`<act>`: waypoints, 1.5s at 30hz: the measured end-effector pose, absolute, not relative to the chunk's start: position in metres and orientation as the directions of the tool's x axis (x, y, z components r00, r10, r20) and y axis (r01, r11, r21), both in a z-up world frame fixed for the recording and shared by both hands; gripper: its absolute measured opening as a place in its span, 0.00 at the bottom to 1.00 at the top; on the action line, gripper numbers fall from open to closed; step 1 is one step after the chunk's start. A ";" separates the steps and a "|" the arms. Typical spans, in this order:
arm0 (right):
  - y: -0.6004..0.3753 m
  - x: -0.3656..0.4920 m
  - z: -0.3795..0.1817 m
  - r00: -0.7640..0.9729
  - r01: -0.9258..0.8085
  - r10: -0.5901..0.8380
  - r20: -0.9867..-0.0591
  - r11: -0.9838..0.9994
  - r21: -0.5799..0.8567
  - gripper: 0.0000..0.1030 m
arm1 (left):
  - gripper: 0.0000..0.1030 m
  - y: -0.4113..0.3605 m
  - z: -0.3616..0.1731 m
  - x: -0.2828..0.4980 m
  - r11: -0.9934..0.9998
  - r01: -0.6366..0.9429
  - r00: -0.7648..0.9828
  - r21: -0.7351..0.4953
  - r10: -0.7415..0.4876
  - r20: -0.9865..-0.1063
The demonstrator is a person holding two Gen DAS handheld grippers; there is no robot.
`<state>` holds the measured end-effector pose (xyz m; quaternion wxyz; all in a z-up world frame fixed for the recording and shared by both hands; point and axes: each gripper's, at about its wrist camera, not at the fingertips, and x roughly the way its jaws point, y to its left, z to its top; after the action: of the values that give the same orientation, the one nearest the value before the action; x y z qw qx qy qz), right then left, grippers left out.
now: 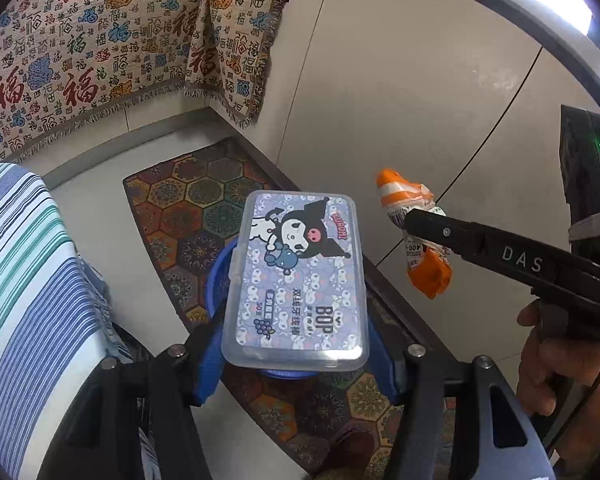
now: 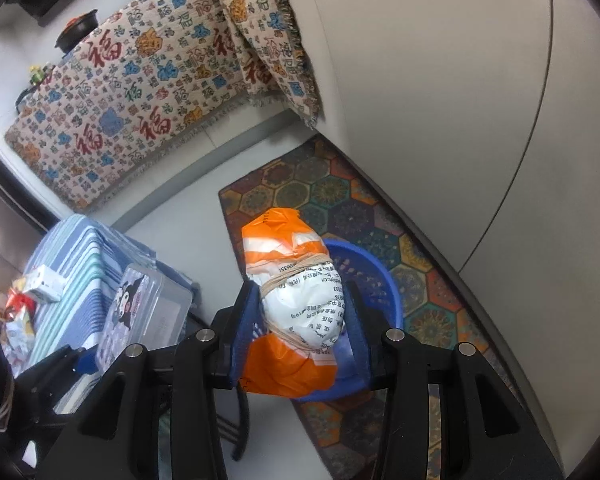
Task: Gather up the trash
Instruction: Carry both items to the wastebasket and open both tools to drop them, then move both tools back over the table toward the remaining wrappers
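Patterned rug (image 2: 364, 216) w/ blue basket (image 2: 380, 272) below: your left fingers (image 1: 296, 344) hold floss box (image 1: 296, 280), right fingers (image 2: 300, 316) hold orange packet (image 2: 292, 300). Next: drop both in.

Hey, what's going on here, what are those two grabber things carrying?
A person is collecting trash with a handheld gripper in each hand. The left gripper is clamped on a clear plastic floss-pick box with a cartoon label. The right gripper is clamped on an orange and white wrapped packet bound with rubber bands. Both are held above a blue plastic basket standing on a patterned floor mat, so nothing has been dropped in yet. More litter lies on the striped cloth to the left.
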<state>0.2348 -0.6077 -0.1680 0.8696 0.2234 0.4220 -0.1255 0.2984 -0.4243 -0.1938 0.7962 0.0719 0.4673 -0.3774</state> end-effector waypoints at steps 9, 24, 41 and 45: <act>-0.629 0.248 -0.190 0.602 0.418 0.003 -0.799 0.851 0.317 0.43 | 0.60 -0.447 -0.208 0.314 0.724 0.645 0.280 -0.244 -0.521 -0.806; -0.651 0.265 -0.212 0.601 0.451 0.049 -0.798 0.804 0.389 0.51 | 0.61 -0.468 -0.232 0.328 0.724 0.652 0.263 -0.225 -0.494 -0.829; -0.648 0.247 -0.180 0.642 0.473 -0.042 -0.766 0.808 0.352 0.89 | 0.65 -0.460 -0.205 0.312 0.739 0.651 0.343 -0.175 -0.492 -0.800; -0.643 0.237 -0.168 0.647 0.469 -0.074 -0.759 0.823 0.319 0.89 | 0.65 -0.440 -0.184 0.303 0.758 0.637 0.395 -0.137 -0.475 -0.786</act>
<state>0.2369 -0.6433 -0.1682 0.8715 0.2530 0.3900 -0.1559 0.3034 -0.4397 -0.1842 0.8300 0.0932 0.4360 -0.3350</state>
